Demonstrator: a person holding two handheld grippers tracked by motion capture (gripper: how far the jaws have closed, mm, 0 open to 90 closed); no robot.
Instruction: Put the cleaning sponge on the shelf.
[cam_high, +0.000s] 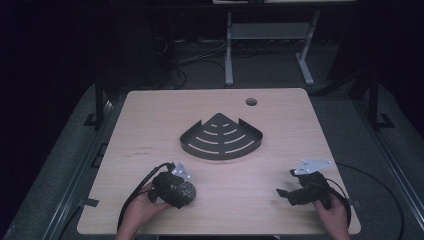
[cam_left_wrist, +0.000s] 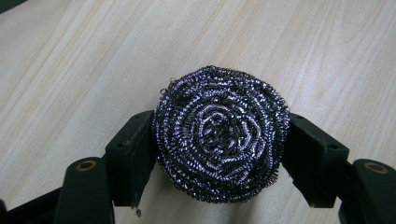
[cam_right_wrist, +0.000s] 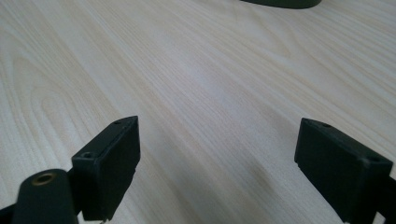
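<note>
In the left gripper view we see the left gripper (cam_left_wrist: 219, 140) clamped on a steel wool scrubber (cam_left_wrist: 220, 135): both black pads press into its sides, one at the lower left of the frame and one at the lower right, and the round coil bulges between them. The scrubber rests on the wooden table (cam_left_wrist: 93, 56), with bare wood all around it in the upper half of that frame.

In the right gripper view the right gripper (cam_right_wrist: 217, 154) has its jaws standing wide apart, with nothing but table surface between them and nothing touching either pad.

In the high view we find the left gripper (cam_high: 186, 192) at the lower left of the table, held in the left hand (cam_high: 142, 207) that comes up from the bottom edge, with the scrubber (cam_high: 186, 192) at its tip. The right gripper (cam_high: 283, 195) sits at the lower right, held low by the right hand (cam_high: 332, 212) and pointing toward frame left.

A dark fan-shaped slotted rack (cam_high: 221, 137) lies at the middle of the table, well apart from both grippers. Open wood lies between the two grippers and between them and the rack. Both hands are close to the table's near edge.
</note>
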